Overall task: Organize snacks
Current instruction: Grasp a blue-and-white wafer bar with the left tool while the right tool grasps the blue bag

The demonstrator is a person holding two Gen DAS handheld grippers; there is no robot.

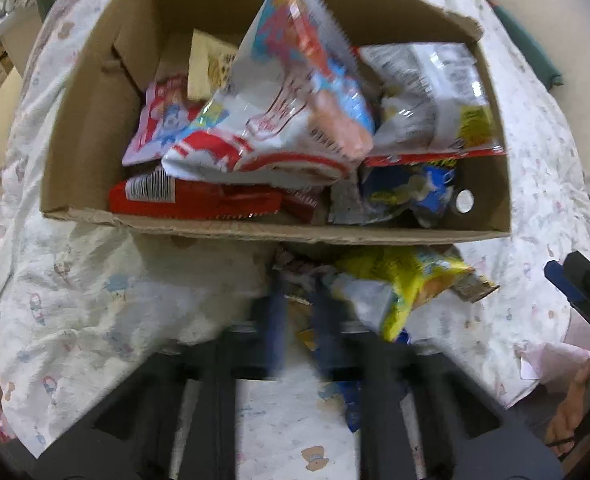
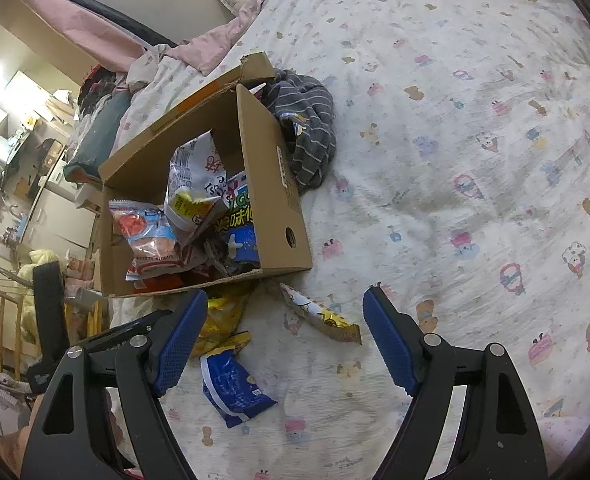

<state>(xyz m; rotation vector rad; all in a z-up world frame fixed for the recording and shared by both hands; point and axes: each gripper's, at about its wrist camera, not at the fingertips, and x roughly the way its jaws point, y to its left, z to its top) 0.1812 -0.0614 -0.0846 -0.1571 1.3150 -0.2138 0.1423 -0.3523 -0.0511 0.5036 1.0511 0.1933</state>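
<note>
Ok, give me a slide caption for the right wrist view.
Open right gripper hovers over loose snack packets on the bed, beside a half-filled cardboard box.

"味" on the blue-green packet (image 2: 237, 216) in the box (image 2: 273, 184); other print seemingly illegible

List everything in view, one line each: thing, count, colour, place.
cardboard box: one, brown, on the bedspread, full of snack packets
yellow packet: one, yellow, bedspread in front of the box
blue packet: one, blue, nearest the right tool
slim packet: one, white and yellow, beside the box corner
striped cloth: one, grey, behind the box
bedspread: one, white, patterned
left tool: blurred, fingers close together
right tool: open, empty
</note>
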